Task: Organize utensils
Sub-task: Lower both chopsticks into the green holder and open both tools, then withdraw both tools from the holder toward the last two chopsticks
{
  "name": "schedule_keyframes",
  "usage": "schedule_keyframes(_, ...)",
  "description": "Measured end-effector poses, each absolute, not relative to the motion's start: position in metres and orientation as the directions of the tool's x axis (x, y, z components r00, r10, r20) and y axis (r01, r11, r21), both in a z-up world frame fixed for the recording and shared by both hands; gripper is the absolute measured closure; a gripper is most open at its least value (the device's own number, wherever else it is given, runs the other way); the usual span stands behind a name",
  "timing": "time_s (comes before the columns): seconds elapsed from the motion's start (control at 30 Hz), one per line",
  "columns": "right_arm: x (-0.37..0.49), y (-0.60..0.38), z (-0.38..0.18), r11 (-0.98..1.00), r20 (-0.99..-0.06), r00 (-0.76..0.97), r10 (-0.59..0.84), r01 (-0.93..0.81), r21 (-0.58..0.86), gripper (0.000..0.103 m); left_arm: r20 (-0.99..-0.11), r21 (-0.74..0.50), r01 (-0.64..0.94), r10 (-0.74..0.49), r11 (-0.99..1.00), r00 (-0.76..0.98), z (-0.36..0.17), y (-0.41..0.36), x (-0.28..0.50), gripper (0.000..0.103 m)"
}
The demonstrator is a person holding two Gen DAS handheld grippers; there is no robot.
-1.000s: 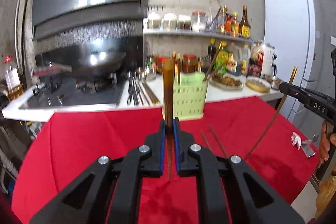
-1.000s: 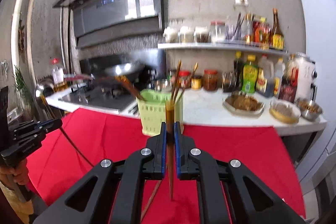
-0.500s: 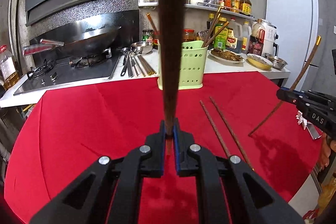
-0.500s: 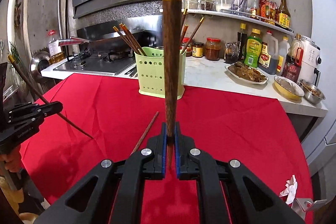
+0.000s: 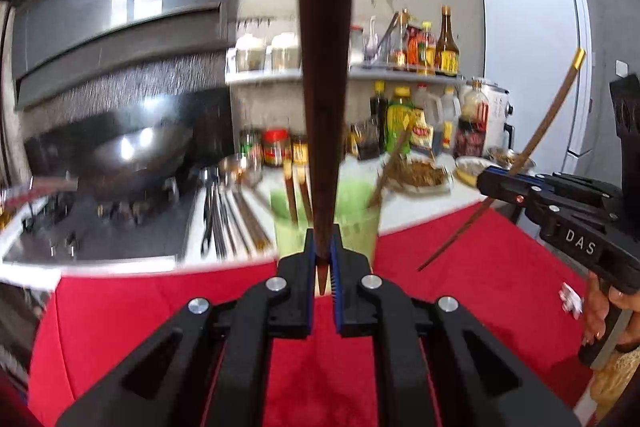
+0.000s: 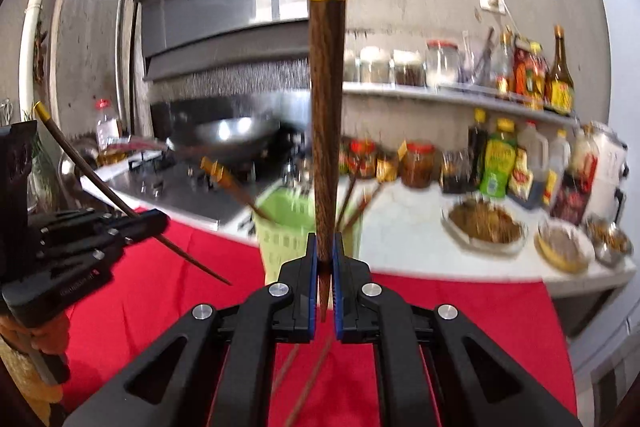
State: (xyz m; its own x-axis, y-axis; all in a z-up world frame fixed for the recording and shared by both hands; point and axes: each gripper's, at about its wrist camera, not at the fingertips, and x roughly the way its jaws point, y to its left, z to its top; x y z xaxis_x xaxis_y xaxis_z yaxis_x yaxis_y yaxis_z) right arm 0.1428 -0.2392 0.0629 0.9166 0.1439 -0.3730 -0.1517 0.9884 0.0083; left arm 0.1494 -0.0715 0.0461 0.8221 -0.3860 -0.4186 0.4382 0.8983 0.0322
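My left gripper [image 5: 321,259] is shut on a brown chopstick [image 5: 323,87] with a gold cap, held upright. My right gripper [image 6: 325,259] is shut on a like chopstick [image 6: 326,107], also upright. A green slotted utensil holder [image 5: 352,219] with several chopsticks in it stands at the far edge of the red cloth [image 5: 460,267], just beyond both grippers; it also shows in the right wrist view [image 6: 280,227]. Two loose chopsticks [image 6: 304,379] lie on the cloth under the right gripper. Each gripper shows in the other's view: the right [image 5: 496,183], the left [image 6: 152,223].
A white counter [image 6: 420,239] behind the cloth carries food dishes [image 6: 484,223], bottles and jars. A stove with a wok [image 5: 120,155] is at the left, utensils [image 5: 228,219] lie beside it, a white fridge [image 5: 532,59] stands at the right.
Both grippers have moved forward and closer to the green holder, each still holding its chopstick upright. The view is blurred by motion.
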Motion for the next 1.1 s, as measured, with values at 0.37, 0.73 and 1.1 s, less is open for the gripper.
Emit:
schedule_keyframes(0.37,0.215,-0.244,0.069,0.991,-0.351,0.926,0.135,-0.13,0.04,0.096,-0.406,0.03,0.441,-0.393,0.897,0.825,0.056,-0.099,0.229,0.097)
schedule_keyframes(0.73,0.234,-0.242,0.056,0.995,-0.421,0.902,0.092,-0.098,0.008,0.081,-0.442,0.063,0.455,-0.383,0.888,0.811,0.062,-0.11,0.247,0.096)
schedule_keyframes(1.1,0.183,-0.249,0.085,0.997,-0.368,0.928,0.059,-0.076,-0.033,0.07,-0.356,0.063,0.421,-0.373,0.905,0.857,0.097,-0.099,0.21,0.081)
